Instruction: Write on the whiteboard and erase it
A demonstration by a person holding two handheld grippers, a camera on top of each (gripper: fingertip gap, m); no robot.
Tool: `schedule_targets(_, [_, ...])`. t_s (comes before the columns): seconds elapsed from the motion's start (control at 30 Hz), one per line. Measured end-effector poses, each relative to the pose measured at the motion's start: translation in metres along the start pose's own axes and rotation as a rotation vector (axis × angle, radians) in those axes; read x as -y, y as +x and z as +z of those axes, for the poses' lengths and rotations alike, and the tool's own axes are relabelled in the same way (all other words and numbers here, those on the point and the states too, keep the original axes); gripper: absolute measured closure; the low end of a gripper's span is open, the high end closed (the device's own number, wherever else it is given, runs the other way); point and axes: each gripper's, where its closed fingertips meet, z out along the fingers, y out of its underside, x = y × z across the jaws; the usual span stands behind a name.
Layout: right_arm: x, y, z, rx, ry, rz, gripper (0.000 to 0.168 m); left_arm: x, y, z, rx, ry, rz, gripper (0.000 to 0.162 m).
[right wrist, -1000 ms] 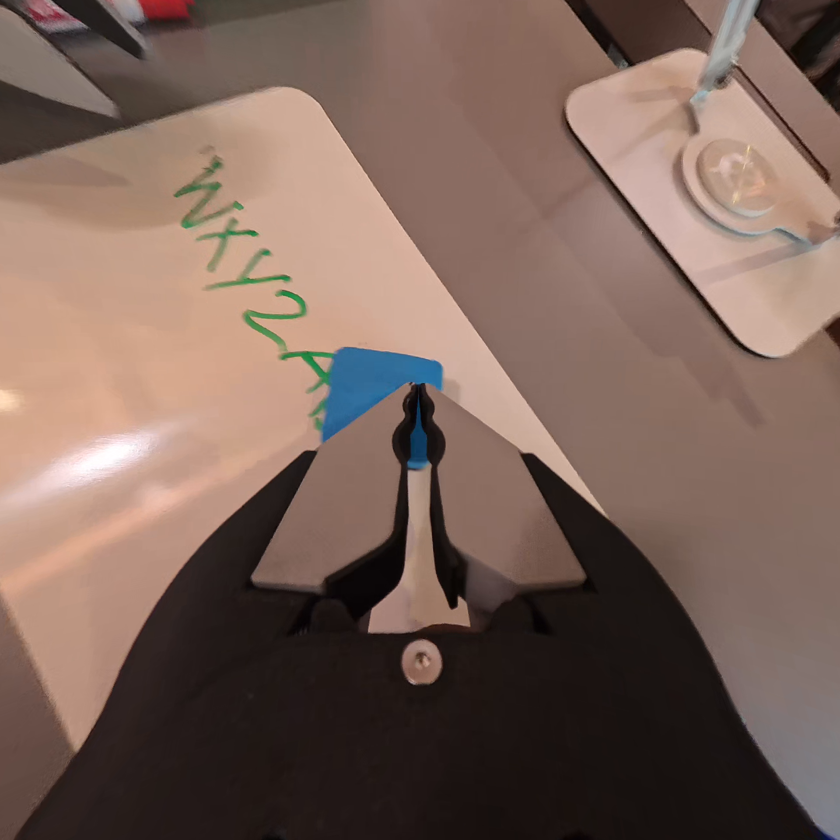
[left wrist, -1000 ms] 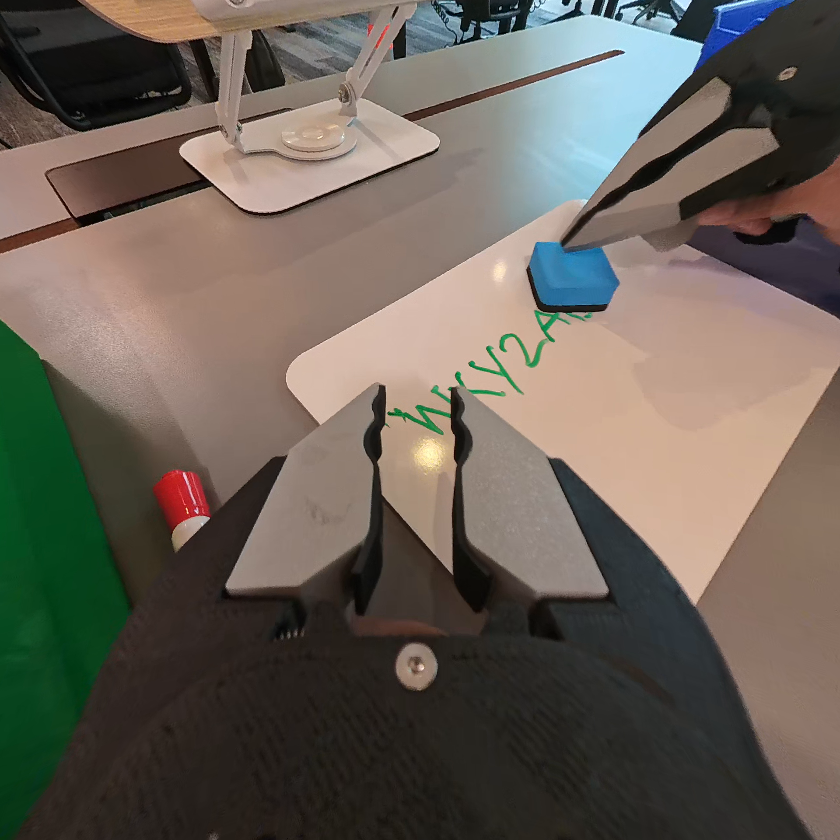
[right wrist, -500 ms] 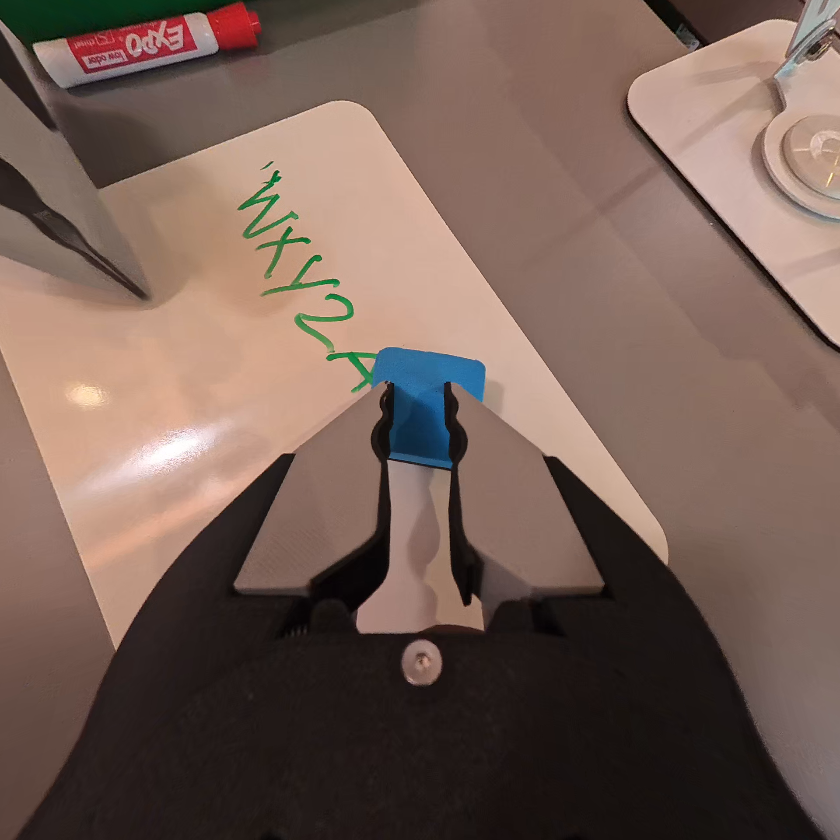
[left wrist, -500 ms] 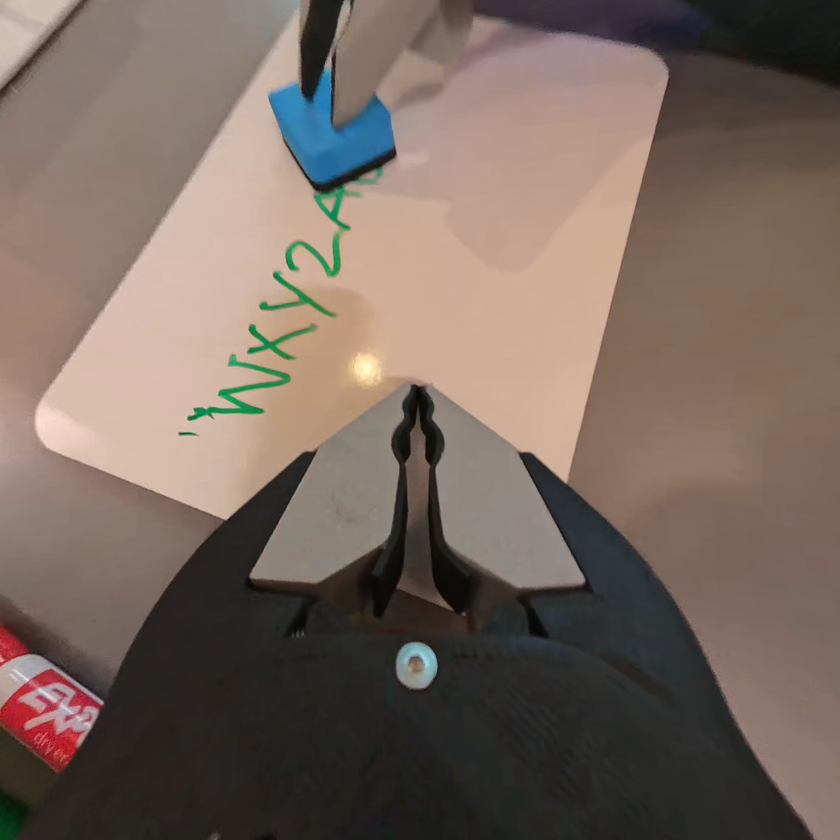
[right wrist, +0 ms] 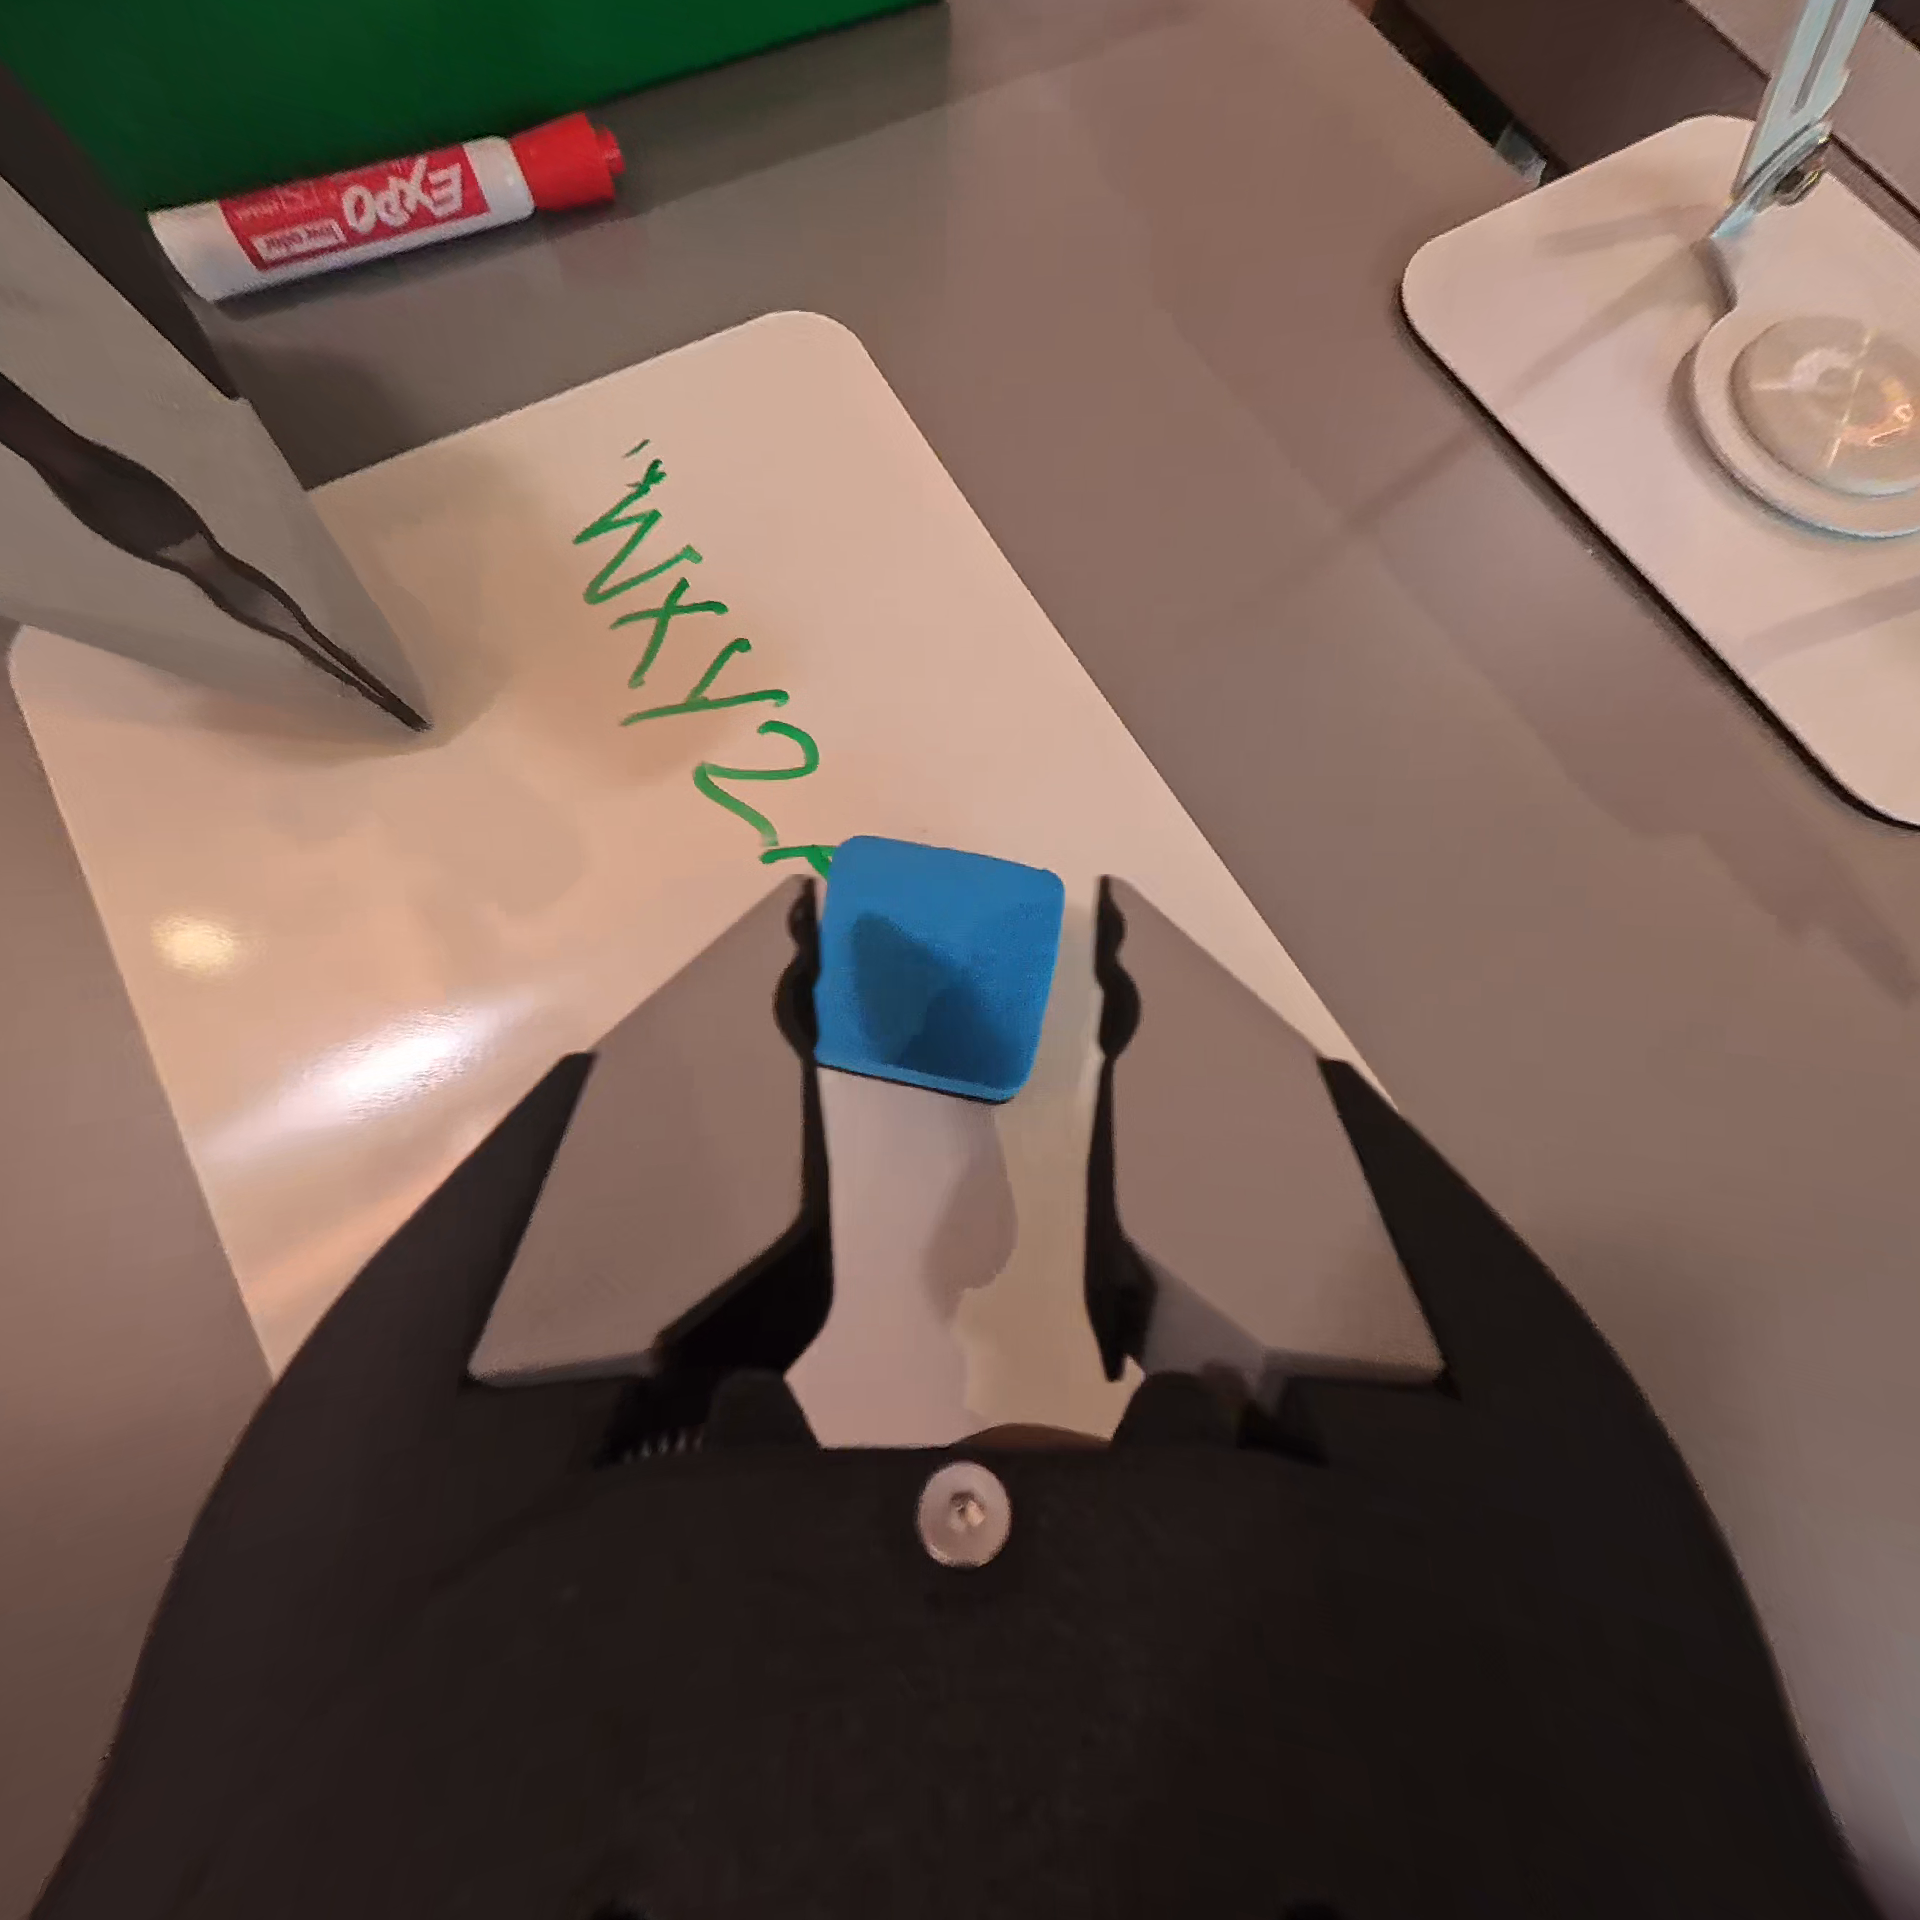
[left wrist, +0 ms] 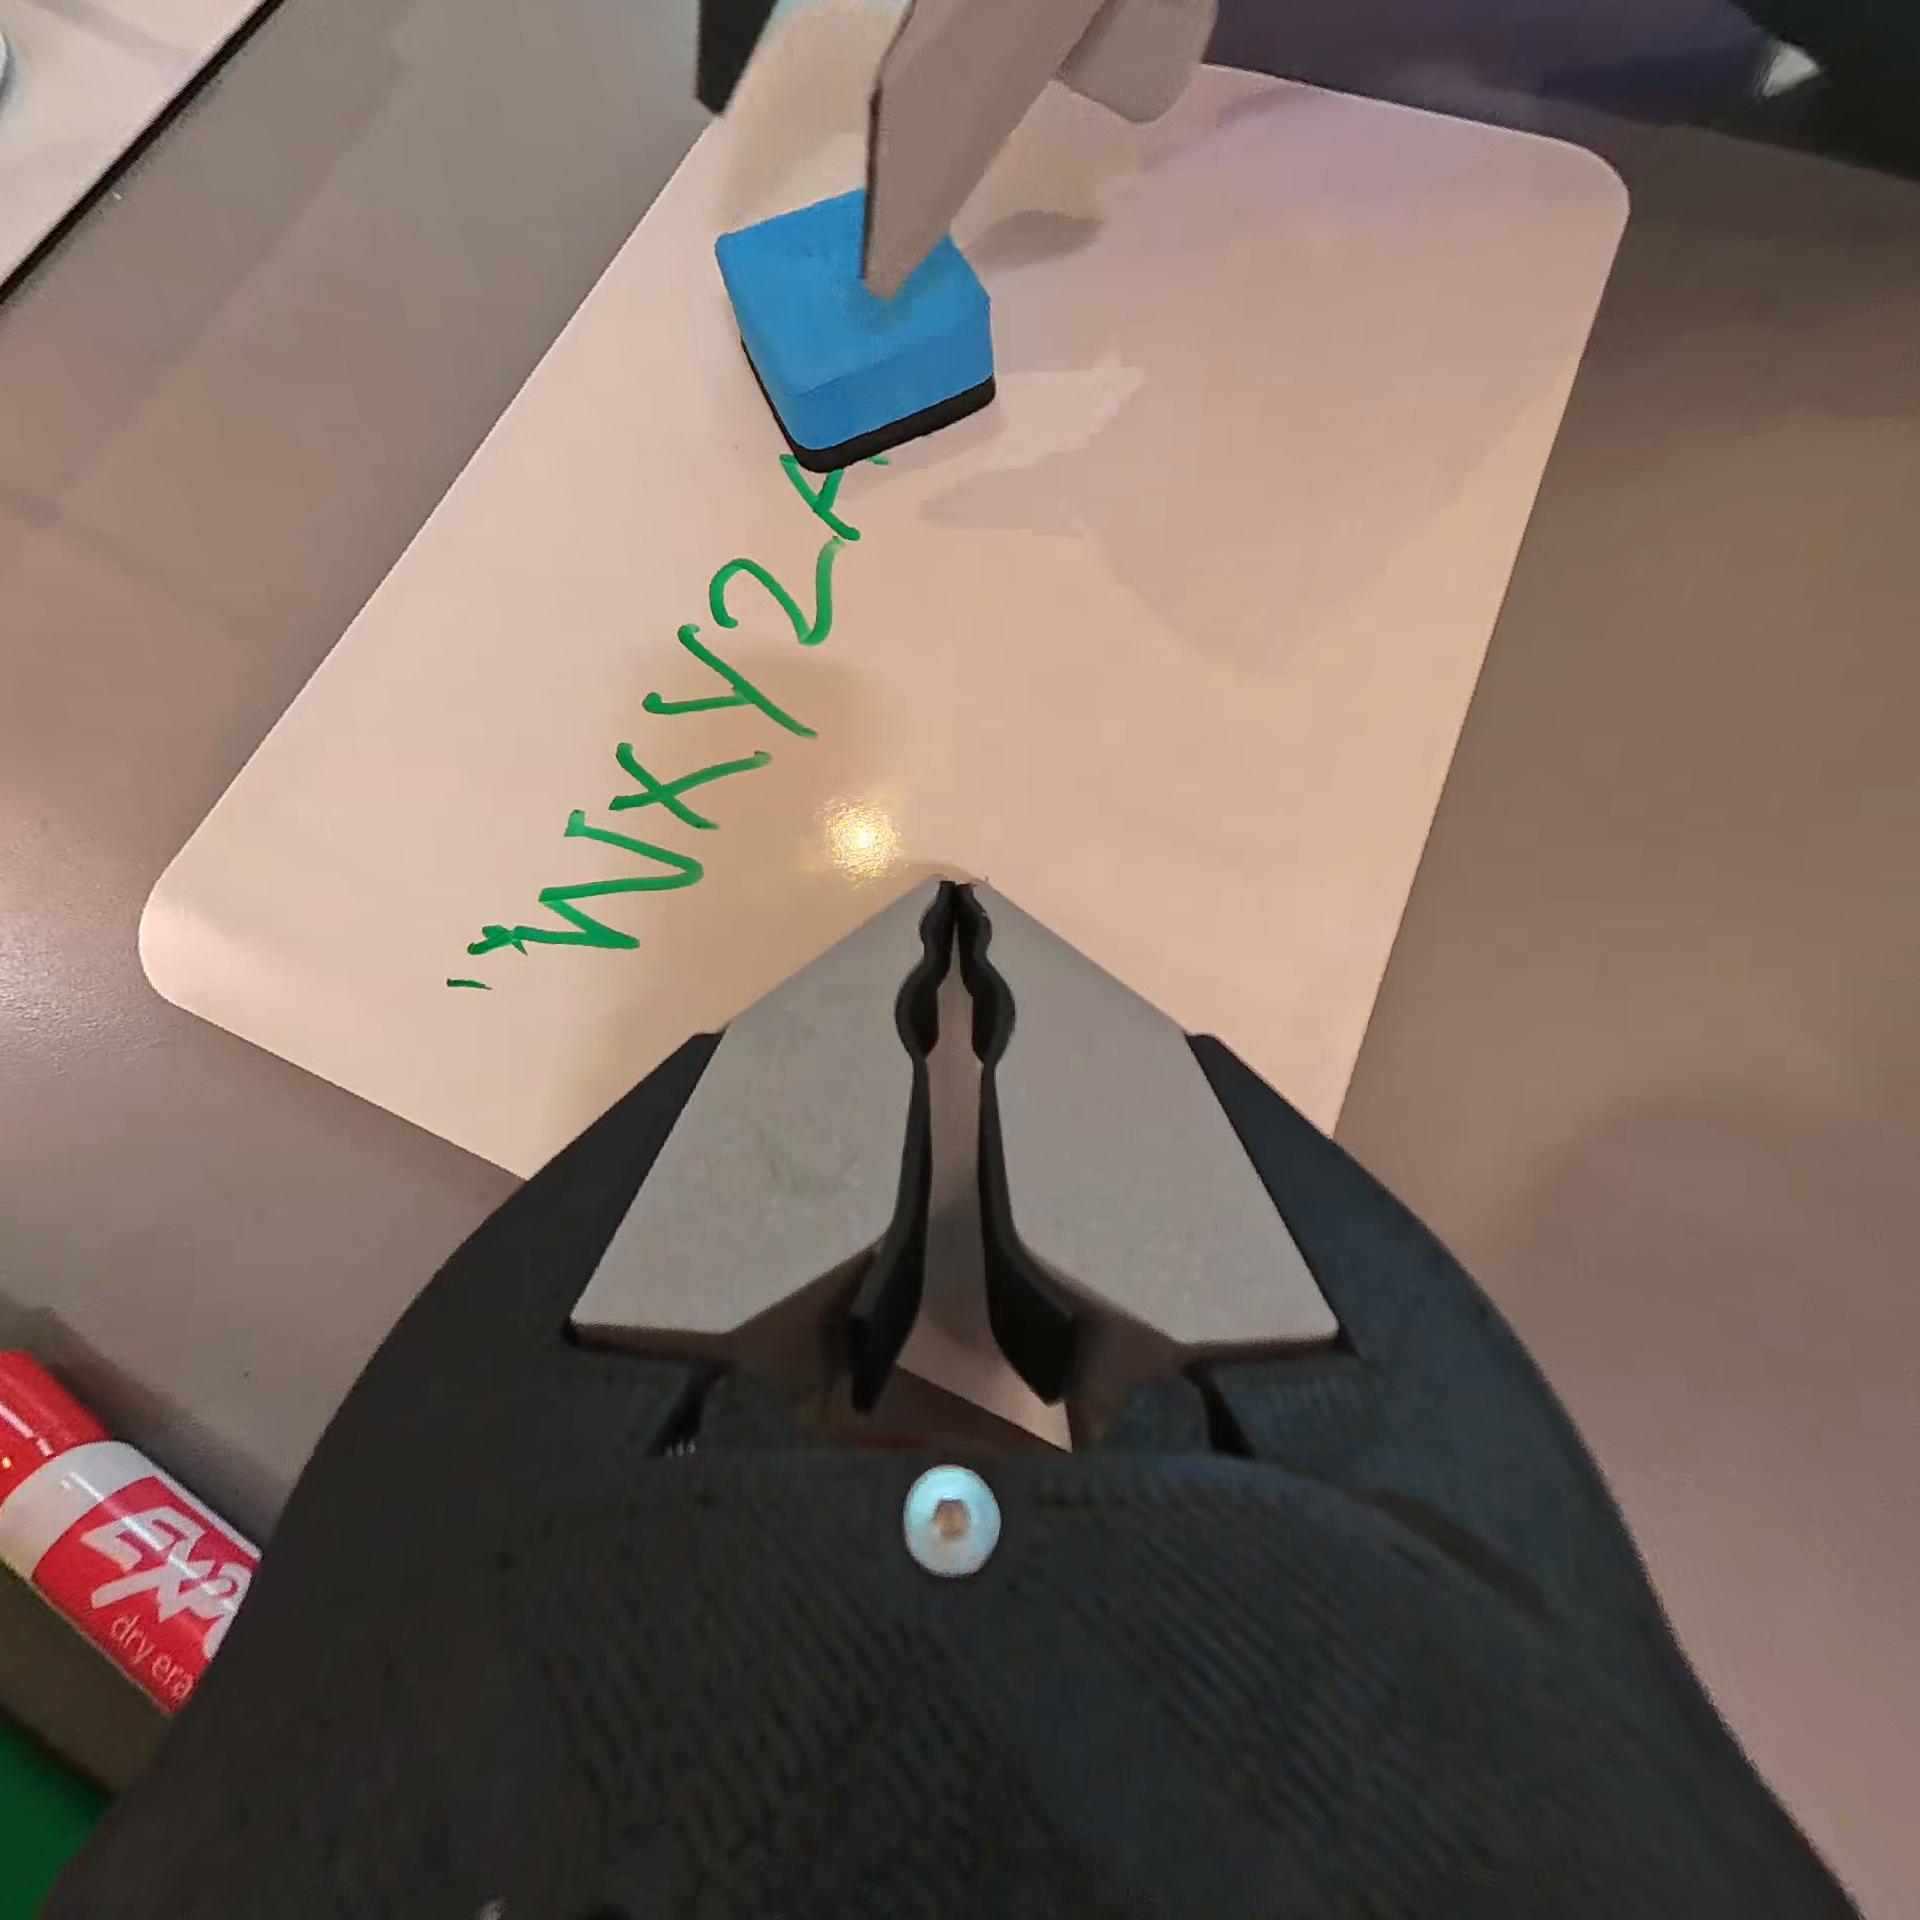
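1. Left wrist view: the left gripper (left wrist: 958,891) has its jaws closed on nothing, tips just above or on the near part of the whiteboard (left wrist: 1299,623) (which of the two is hard to tell from this angle). The eraser (left wrist: 857,327) sits flat on the far part of the board, over the last stroke of the green writing (left wrist: 665,810). One finger of the right gripper (left wrist: 920,156) comes down on the eraser's top.

2. Also here: a red marker (left wrist: 94,1527) lies on the table (left wrist: 1662,935) off the board's near left corner, partly hidden by the gripper body.

3. Right wrist view: the right gripper (right wrist: 951,904) has its jaws spread wide, wider than the eraser (right wrist: 935,966). The left pad touches the eraser's side; the right one stands apart, so nothing is gripped.

4. Risk: if the jaws close off-centre, the foam block may twist or tip. Wiping without a firm hold could leave it behind or smear the ink.

5. Risk: the board lies loose on the table, so a hard sideways wipe may slide it unless the left gripper pins it.

6. Around: the marker (right wrist: 384,213) lies beside a green box (right wrist: 364,73) beyond the board, with a white stand base (right wrist: 1662,436) well to the right. Only the left gripper (right wrist: 416,717), tip down near the writing's start, stands close to the wiping path.
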Motion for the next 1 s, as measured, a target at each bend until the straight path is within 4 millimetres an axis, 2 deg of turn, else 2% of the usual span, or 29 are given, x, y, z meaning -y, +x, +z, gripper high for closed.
schedule_targets(0.03, [0.000,-0.001,-0.001,-0.003,-0.005,0.002,0.106,0.000,0.000,0.000,0.000,0.000,0.000,0.162])
schedule_targets(0.07, [-0.002,-0.002,-0.001,-0.007,-0.020,-0.002,0.103,0.000,0.000,0.000,0.000,0.000,-0.001,0.162])
schedule_targets(0.23, [-0.016,-0.002,0.009,-0.032,-0.098,-0.029,0.103,0.000,0.000,0.000,0.000,0.000,-0.003,0.162])
schedule_targets(0.37, [-0.024,0.000,0.018,-0.051,-0.146,-0.059,0.111,0.000,-0.001,0.000,0.005,0.000,-0.004,0.162])
schedule_targets(0.47, [-0.024,-0.003,0.017,-0.035,-0.146,-0.070,0.117,0.000,-0.001,0.000,0.006,0.000,-0.003,0.162])
schedule_targets(0.6, [-0.022,-0.003,0.016,-0.026,-0.133,-0.053,0.106,0.000,-0.001,0.000,0.007,0.000,-0.002,0.162])
schedule_targets(0.77, [-0.017,-0.002,0.018,-0.018,-0.093,-0.044,0.118,0.000,-0.001,0.000,0.010,0.000,0.001,0.162])
schedule_targets(1.0, [-0.020,-0.005,0.016,0.009,-0.107,-0.039,0.119,0.000,-0.001,0.000,0.009,0.000,-0.004,0.162])
